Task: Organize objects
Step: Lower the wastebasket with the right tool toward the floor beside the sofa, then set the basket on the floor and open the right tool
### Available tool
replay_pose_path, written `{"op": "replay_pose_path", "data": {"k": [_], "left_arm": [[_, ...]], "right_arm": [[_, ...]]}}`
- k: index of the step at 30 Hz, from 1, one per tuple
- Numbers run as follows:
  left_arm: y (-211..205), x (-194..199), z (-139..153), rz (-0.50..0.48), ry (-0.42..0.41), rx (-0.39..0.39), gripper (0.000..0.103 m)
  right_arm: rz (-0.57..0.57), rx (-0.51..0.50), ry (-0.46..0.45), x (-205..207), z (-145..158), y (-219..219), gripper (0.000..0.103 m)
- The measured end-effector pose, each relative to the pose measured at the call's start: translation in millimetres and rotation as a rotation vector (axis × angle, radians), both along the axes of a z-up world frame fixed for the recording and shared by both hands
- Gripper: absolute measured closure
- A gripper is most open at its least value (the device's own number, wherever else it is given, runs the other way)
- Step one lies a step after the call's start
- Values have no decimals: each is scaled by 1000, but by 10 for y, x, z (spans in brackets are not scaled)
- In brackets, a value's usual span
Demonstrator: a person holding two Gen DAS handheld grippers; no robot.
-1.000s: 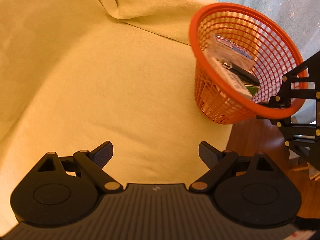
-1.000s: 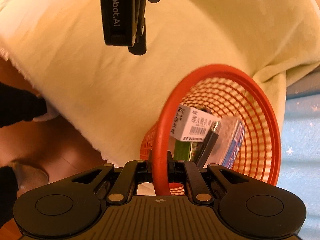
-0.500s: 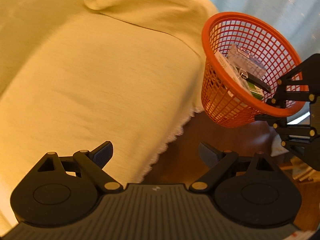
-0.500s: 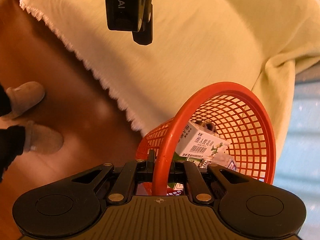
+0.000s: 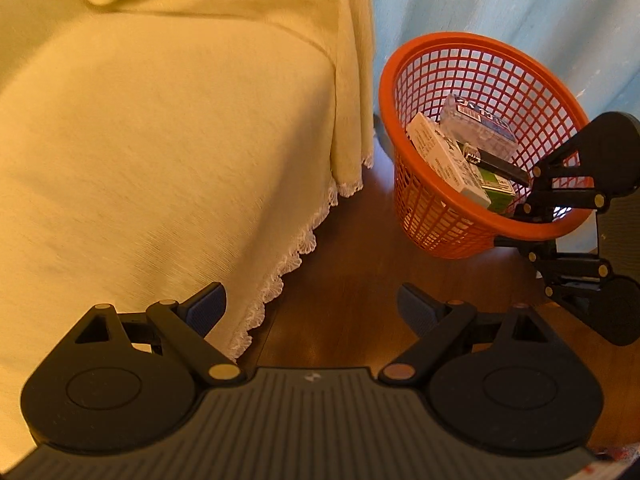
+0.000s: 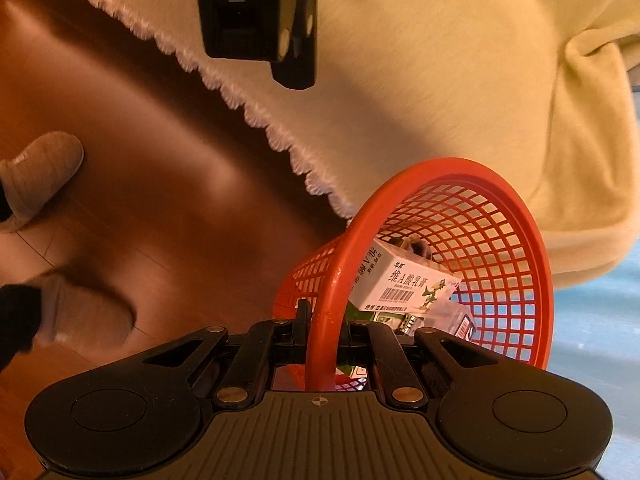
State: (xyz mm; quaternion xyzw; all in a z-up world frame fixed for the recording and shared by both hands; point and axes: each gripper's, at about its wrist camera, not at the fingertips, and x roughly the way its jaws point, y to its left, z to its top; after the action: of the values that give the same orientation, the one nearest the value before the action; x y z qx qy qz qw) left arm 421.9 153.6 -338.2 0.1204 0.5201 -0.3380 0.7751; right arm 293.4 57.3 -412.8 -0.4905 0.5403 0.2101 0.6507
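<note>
R gripper [image 6: 322, 330] clamped on rim of orange basket [image 5: 432, 216], held above wood floor [image 5: 340, 280] beside yellow-cloth table [image 5: 160, 140]; basket holds white box [image 6: 404, 280] + other packs; L gripper [image 5: 312, 310] wide open, holding nothing.

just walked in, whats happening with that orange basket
A person is tidying up with a gripper in each hand. The right gripper is clamped on the rim of the orange basket, holding it tilted above the wooden floor beside the yellow cloth. A white box and other small packages lie inside. The left gripper is open and holds nothing.
</note>
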Motion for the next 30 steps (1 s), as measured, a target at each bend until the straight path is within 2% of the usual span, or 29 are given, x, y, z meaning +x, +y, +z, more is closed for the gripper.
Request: {"op": "replay_pose_path", "data": {"k": [6,14,19,24,28,30], "left_arm": [[-253,-147,-649,40,-18,53,13],[-399,-288,-1514,148,12,75,13],[-441,-352,-1950,199,34,75,13],[-447,-435,-2257,218,50,82,13],[-463,-525,-2419,216,53,87,13],[-455,-566,-2430,220,56,87,13]], "right_arm": [[34,30,-3,70,-791,-239,98],[114,29,10,232,-1963,-468,98],[109,32,-4,355,-2571,-566,97],[109,47,-24,377,-2906,-576,96],[90,85,-64,377,-2950,-560,96],[62,101,-82,396,-2934,-560,92]]}}
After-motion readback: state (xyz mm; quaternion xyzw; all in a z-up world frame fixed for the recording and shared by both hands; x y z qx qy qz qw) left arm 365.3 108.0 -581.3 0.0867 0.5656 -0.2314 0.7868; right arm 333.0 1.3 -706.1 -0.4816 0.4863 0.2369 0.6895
